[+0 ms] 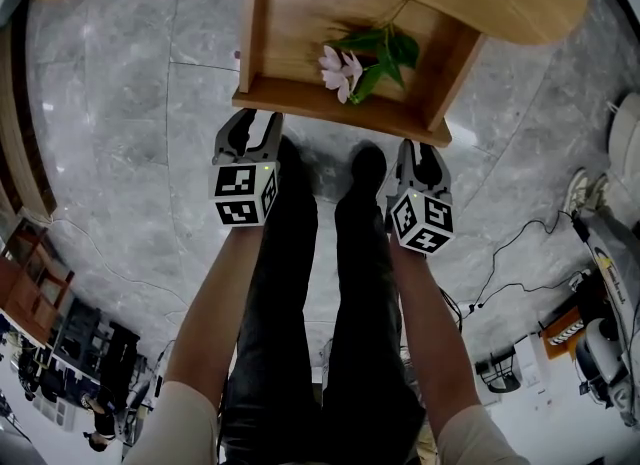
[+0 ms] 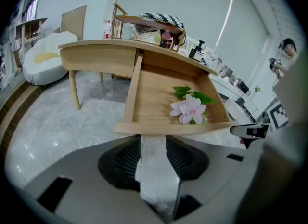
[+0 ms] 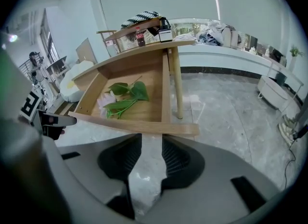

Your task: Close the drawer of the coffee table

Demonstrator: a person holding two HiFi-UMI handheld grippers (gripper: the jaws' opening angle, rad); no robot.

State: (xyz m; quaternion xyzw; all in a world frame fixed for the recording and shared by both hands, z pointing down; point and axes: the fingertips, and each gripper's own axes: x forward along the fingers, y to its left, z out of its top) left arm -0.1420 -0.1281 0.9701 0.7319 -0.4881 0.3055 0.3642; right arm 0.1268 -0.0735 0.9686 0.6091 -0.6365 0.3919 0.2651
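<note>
While one flower [image 1: 340, 69] lies in one drawer [image 1: 320, 101], left tool [image 1: 252, 125] and right tool [image 1: 420, 150] gape.

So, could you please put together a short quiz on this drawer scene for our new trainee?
1. True or false: the drawer is fully shut.
2. What lies inside the drawer?
3. The left tool has its jaws: A) pressed together; B) apart, gripping nothing; C) clamped on a table leg.
Key: 1 false, it stands pulled out. 2 a pink flower with green leaves. 3 B.
</note>
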